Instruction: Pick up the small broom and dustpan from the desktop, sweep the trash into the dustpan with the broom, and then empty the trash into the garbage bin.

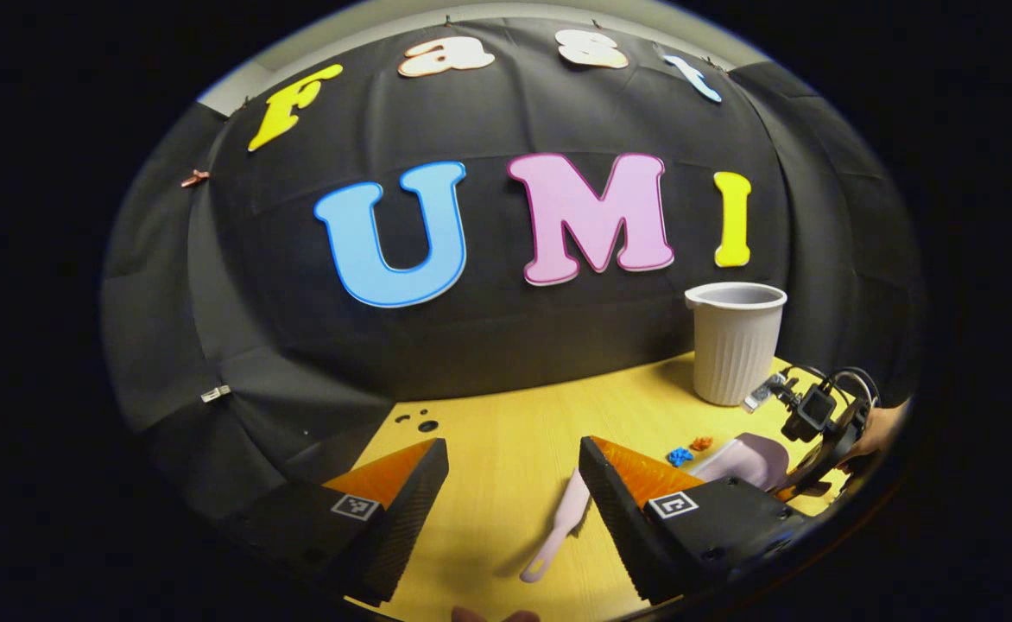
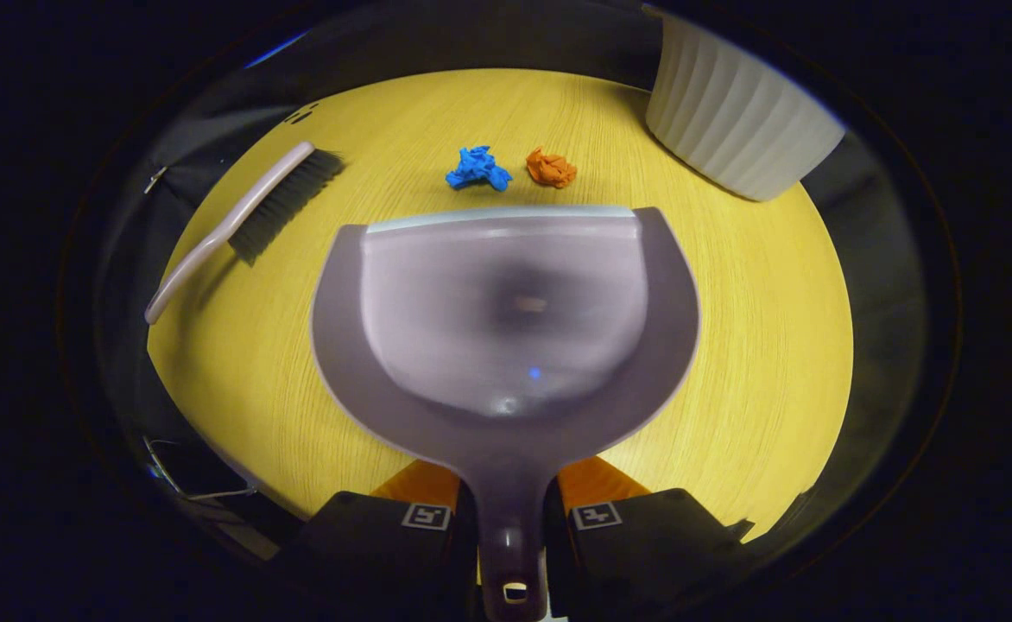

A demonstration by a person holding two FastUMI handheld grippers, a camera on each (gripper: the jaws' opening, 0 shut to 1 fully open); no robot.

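Observation:
In the right gripper view my right gripper (image 2: 510, 505) is shut on the handle of the pale purple dustpan (image 2: 506, 320), whose lip faces a blue paper scrap (image 2: 477, 168) and an orange scrap (image 2: 551, 168) on the yellow desktop (image 2: 756, 363). The small broom (image 2: 243, 220) lies flat to the left of the pan, bristles toward the far side. In the left gripper view my left gripper (image 1: 515, 471) is open above the desk, with the broom (image 1: 558, 527) lying between its fingers and below them. The dustpan (image 1: 743, 460) and the right gripper (image 1: 817, 423) sit at the right.
A white ribbed garbage bin (image 1: 735, 341) stands upright at the back right of the desk, seen close at the top right in the right gripper view (image 2: 735, 117). Black cloth walls surround the desk. A few small black holes (image 1: 420, 421) mark the desk's back left.

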